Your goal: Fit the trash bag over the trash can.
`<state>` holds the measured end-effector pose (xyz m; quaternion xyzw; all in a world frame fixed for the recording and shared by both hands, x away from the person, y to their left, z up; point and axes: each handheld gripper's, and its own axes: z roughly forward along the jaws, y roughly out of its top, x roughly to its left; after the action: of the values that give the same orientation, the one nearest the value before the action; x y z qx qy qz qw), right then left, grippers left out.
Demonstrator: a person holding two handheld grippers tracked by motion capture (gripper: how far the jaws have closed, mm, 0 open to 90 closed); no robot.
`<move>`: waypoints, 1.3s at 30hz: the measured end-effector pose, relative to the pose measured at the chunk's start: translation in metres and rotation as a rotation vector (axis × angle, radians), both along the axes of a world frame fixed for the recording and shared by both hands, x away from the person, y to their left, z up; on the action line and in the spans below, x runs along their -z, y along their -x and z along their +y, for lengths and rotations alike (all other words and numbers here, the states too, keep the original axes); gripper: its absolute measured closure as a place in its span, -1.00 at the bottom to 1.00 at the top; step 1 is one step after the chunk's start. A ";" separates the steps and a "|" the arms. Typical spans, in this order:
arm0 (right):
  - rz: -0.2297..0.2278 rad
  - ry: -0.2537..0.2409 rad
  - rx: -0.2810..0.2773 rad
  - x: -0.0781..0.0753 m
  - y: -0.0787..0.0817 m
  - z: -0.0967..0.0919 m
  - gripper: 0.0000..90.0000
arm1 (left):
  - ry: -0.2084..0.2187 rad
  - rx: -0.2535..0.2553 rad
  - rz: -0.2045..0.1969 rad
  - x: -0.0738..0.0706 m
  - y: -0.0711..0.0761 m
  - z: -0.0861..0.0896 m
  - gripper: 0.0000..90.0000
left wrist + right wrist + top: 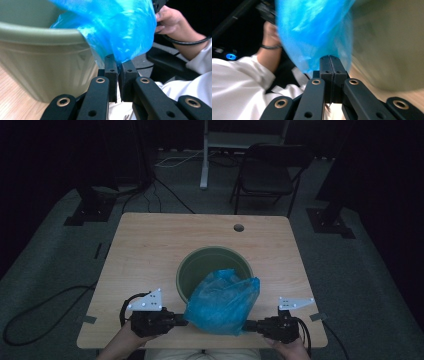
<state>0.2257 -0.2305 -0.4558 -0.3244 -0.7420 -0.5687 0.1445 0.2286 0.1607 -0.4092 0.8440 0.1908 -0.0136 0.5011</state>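
Blue plastic bag (223,301) stretched over green bucket (200,265), pinched by left hand-held gripper (182,321) and right hand-held gripper (247,325), ready for lining.

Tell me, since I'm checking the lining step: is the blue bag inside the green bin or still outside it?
Mostly outside: the blue bag drapes over the green bin's near rim, held at each side by shut jaws.

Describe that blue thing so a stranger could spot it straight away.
On the wooden table stands a round green bucket. Draped over its near rim is the blue plastic bag, crinkly and see-through, pinched at each side by the left gripper and right gripper.
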 end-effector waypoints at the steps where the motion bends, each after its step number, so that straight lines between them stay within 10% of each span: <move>1: 0.011 0.007 0.007 0.005 -0.001 0.001 1.00 | -0.003 -0.001 0.003 0.002 -0.001 0.000 0.93; 11: 0.066 0.042 0.106 0.029 -0.003 -0.012 0.90 | -0.009 -0.021 0.025 0.014 -0.005 0.001 0.93; 20: -0.103 -0.021 0.292 -0.031 0.000 -0.052 0.51 | 0.017 -0.008 0.017 0.010 -0.003 0.003 0.89; 29: -0.207 -0.098 0.171 -0.070 0.005 -0.027 0.34 | 0.017 -0.011 0.015 0.010 -0.003 0.002 0.89; 35: -0.194 -0.031 0.128 -0.079 -0.010 0.003 0.10 | 0.053 -0.015 0.010 0.004 -0.002 0.003 0.79; 39: -0.172 0.019 0.079 -0.073 -0.022 0.021 0.32 | 0.064 -0.009 -0.002 -0.004 -0.002 0.003 0.81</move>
<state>0.2478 -0.2097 -0.3827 -0.3046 -0.7436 -0.5926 0.0548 0.2305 0.1634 -0.4054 0.8266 0.1936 -0.0168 0.5282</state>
